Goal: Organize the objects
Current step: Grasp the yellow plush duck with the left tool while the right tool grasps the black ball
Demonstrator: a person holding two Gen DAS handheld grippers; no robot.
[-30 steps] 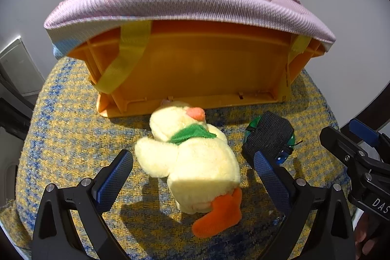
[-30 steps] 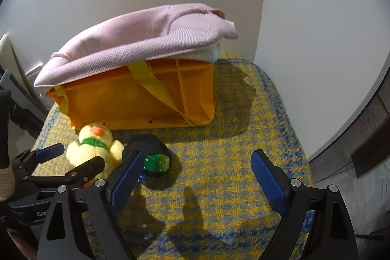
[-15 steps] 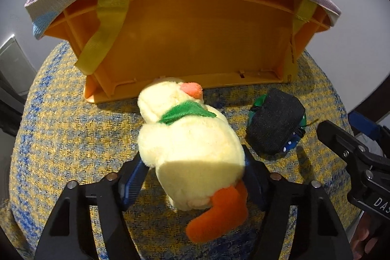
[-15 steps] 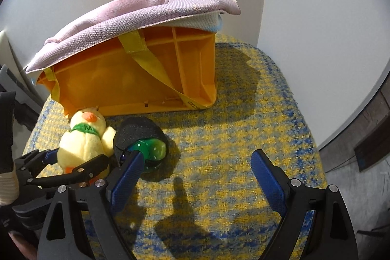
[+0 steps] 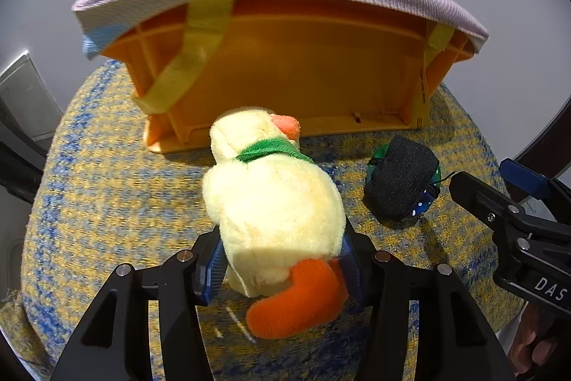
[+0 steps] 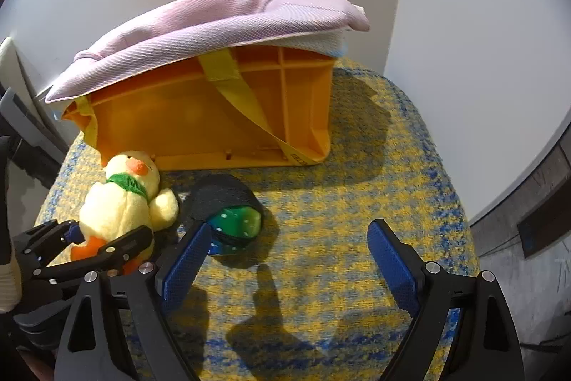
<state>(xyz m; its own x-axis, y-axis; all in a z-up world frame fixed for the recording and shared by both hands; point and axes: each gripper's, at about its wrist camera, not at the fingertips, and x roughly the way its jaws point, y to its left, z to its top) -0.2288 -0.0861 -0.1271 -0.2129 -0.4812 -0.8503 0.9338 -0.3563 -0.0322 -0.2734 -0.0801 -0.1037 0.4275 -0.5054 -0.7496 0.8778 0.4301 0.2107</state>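
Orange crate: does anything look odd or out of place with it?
Yes. The orange crate is covered by a pink cloth draped over its top, with a yellow strap running slantwise down its side.

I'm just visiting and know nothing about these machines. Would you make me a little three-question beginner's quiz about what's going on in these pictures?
1. True or false: the left gripper is shut on the plush duck.
2. The pink cloth lies: A) under the duck, B) draped over the orange crate, C) in the right gripper.
3. Fill in: the right gripper's jaws are ____, with nothing between them.

Key:
1. True; both pads press the duck's lower body.
2. B.
3. Open; the black and green bundle lies just beyond its left finger, untouched, on the yellow and blue woven surface.
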